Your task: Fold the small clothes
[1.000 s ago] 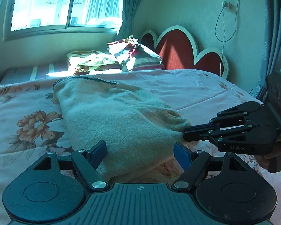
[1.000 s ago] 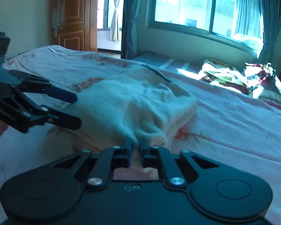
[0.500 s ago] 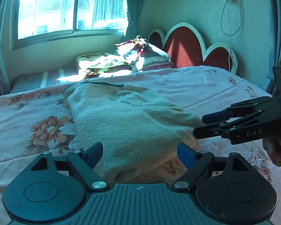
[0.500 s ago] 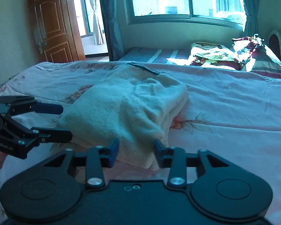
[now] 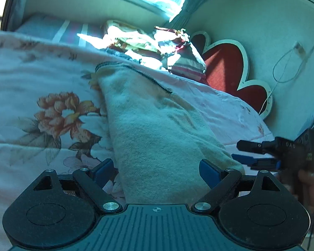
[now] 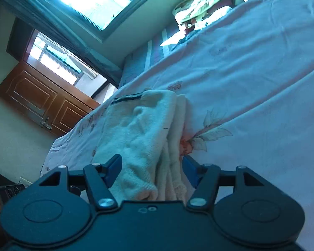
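Observation:
A pale fuzzy garment [image 5: 157, 129] with a dark stitched edge lies folded on the floral bedspread [image 5: 41, 108]. My left gripper [image 5: 155, 169] is open, its blue pads on either side of the garment's near end. My right gripper [image 6: 150, 168] is open too, its pads straddling the garment's [image 6: 144, 129] layered near end. The right gripper also shows at the right of the left wrist view [image 5: 247, 152], open, beside the garment's corner.
A heap of other clothes [image 5: 148, 44] lies by the red scalloped headboard [image 5: 226, 71] under the window. A cable [image 5: 286, 67] hangs on the wall. A wooden door [image 6: 41, 102] stands beyond the bed's far side.
The right gripper let go of the garment and opened wide. Both grippers tilted and moved in closer, so the garment's near end now sits between each pair of pads.

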`<state>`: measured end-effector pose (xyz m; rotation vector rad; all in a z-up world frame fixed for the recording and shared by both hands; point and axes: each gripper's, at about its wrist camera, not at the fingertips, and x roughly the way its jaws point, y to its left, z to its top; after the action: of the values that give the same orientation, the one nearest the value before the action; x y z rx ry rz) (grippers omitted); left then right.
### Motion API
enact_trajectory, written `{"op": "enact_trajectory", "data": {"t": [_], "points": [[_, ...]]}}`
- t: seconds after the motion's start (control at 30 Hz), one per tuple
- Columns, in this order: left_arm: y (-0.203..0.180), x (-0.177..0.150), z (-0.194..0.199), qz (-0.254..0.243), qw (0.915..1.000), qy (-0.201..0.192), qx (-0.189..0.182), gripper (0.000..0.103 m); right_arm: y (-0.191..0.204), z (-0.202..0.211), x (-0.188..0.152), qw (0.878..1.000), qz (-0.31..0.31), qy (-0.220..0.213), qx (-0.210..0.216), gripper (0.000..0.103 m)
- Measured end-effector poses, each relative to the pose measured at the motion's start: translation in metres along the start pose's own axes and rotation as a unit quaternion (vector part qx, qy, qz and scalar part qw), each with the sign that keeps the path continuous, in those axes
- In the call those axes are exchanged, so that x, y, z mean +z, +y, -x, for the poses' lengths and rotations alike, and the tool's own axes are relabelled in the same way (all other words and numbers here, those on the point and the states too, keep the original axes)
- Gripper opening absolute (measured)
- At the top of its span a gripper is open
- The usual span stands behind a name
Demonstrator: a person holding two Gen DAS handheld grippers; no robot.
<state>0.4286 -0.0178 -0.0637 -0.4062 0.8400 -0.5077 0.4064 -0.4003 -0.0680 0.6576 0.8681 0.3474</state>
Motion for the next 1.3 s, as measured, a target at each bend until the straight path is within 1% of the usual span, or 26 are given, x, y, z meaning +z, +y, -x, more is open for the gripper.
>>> {"op": "enact_trajectory", "data": {"t": [0.03,0.1,0.13,0.17,0.23,0.33,0.4,0.57,0.6,0.63,0.67,0.7,0.73,0.77,0.8,0.83,0.87,0.9,0.93,0.97,1.03,1.1,1.2,1.3], "points": [[0.007,0.003,-0.008,0.016,0.9997,0.016,-0.011,0.088,-0.009,-0.008,0.003,1.000,-0.021,0.011,0.007,0.065],[0.016,0.006,-0.021,0.037,0.9986,0.032,-0.021,0.088,-0.024,-0.020,0.006,0.997,-0.056,0.027,0.034,0.065],[0.020,0.007,-0.027,0.046,0.9978,0.041,-0.023,0.083,-0.028,-0.025,0.007,0.997,-0.060,0.032,0.034,0.065],[0.023,0.007,-0.034,0.053,0.9971,0.050,-0.021,0.075,-0.030,-0.030,0.008,0.997,-0.055,0.037,0.028,0.065],[0.027,0.008,-0.044,0.064,0.9959,0.056,-0.030,0.075,-0.032,-0.039,0.009,0.997,-0.050,0.046,0.023,0.065],[0.029,0.011,-0.055,0.072,0.9951,0.057,-0.037,0.075,-0.033,-0.049,0.013,0.996,-0.051,0.054,0.042,0.066],[0.031,0.014,-0.059,0.075,0.9946,0.057,-0.043,0.075,-0.032,-0.057,0.018,0.995,-0.050,0.069,0.053,0.066],[0.041,0.021,-0.065,0.104,0.9910,0.051,-0.067,0.075,-0.012,-0.072,0.027,0.995,0.002,0.092,0.044,0.065],[0.045,0.022,-0.066,0.114,0.9898,0.049,-0.071,0.075,-0.009,-0.073,0.027,0.995,0.015,0.092,0.044,0.061],[0.047,0.023,-0.067,0.120,0.9889,0.047,-0.074,0.075,-0.006,-0.073,0.027,0.995,0.029,0.088,0.038,0.044],[0.049,0.023,-0.068,0.123,0.9883,0.046,-0.077,0.074,-0.006,-0.073,0.026,0.995,0.035,0.087,0.037,0.035],[0.047,0.023,-0.069,0.117,0.9897,0.045,-0.069,0.070,-0.007,-0.070,0.024,0.996,0.038,0.077,0.033,0.031],[0.040,0.024,-0.070,0.093,0.9932,0.049,-0.050,0.061,-0.004,-0.065,0.023,0.996,0.054,0.061,0.018,0.028],[0.029,0.026,-0.071,0.061,0.9965,0.051,-0.027,0.055,0.006,-0.061,0.018,0.995,0.084,0.046,0.002,0.027],[0.016,0.029,-0.071,0.023,0.9983,0.054,-0.002,0.053,0.018,-0.059,0.011,0.993,0.116,0.033,-0.017,0.026],[0.005,0.032,-0.071,-0.004,0.9985,0.053,0.013,0.047,0.030,-0.057,0.005,0.988,0.149,0.021,-0.041,0.026],[-0.004,0.035,-0.069,-0.026,0.9982,0.049,0.021,0.040,0.037,-0.055,0.001,0.985,0.161,0.013,-0.055,0.025],[-0.011,0.039,-0.065,-0.040,0.9981,0.041,0.021,0.038,0.041,-0.052,0.000,0.985,0.159,0.005,-0.060,0.024],[-0.015,0.042,-0.060,-0.044,0.9984,0.033,0.014,0.036,0.044,-0.048,0.000,0.987,0.152,-0.003,-0.056,0.024],[-0.017,0.045,-0.054,-0.045,0.9986,0.027,0.005,0.035,0.046,-0.044,-0.001,0.988,0.149,-0.009,-0.049,0.024],[-0.025,0.049,-0.040,-0.065,0.9977,0.019,0.006,0.035,0.057,-0.035,-0.002,0.987,0.154,-0.014,-0.039,0.024],[-0.027,0.052,-0.026,-0.072,0.9973,0.014,0.002,0.035,0.070,-0.026,-0.002,0.986,0.165,-0.022,-0.029,0.024],[-0.024,0.055,0.006,-0.076,0.9970,0.005,0.008,0.035,0.096,-0.021,-0.009,0.984,0.174,-0.026,-0.015,0.024],[-0.008,0.051,0.049,-0.088,0.9958,0.002,0.025,0.035,0.124,-0.025,-0.025,0.982,0.189,-0.026,-0.003,0.024]]}}
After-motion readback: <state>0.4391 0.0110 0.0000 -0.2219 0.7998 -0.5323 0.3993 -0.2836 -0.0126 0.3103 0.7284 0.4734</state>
